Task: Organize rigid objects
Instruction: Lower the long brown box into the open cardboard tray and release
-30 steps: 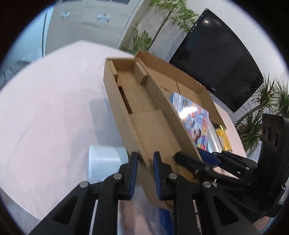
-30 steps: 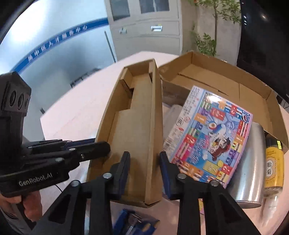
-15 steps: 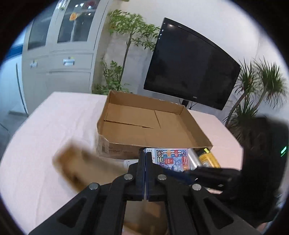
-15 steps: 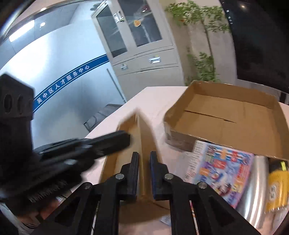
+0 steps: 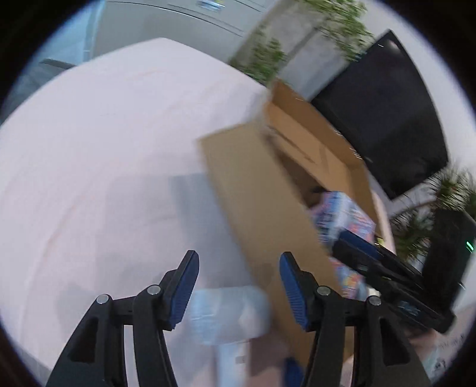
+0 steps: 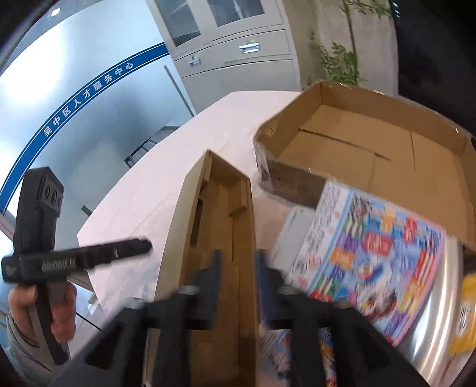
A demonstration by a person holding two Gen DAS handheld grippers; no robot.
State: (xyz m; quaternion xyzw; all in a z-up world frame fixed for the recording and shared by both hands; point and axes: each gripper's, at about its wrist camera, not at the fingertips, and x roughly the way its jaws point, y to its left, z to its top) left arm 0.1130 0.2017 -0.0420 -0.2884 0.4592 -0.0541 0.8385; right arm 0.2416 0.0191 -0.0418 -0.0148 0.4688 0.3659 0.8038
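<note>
Brown cardboard, a long narrow tray (image 6: 220,238), lies on the pale pink table (image 5: 104,143) beside the wide shallow box (image 6: 372,143). The right gripper (image 6: 238,268) straddles its right wall, though blur hides whether the grip is closed. The left gripper (image 5: 238,282) hangs spread, holding nothing. A colourful book (image 6: 372,259) leans nearby.

Cabinet (image 6: 238,50), black monitor (image 5: 383,119), plants (image 5: 327,26)

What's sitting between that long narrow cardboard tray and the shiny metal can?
In the right wrist view, a colourful picture box lies between the narrow tray and the metal can, overlapping the can's side.
</note>
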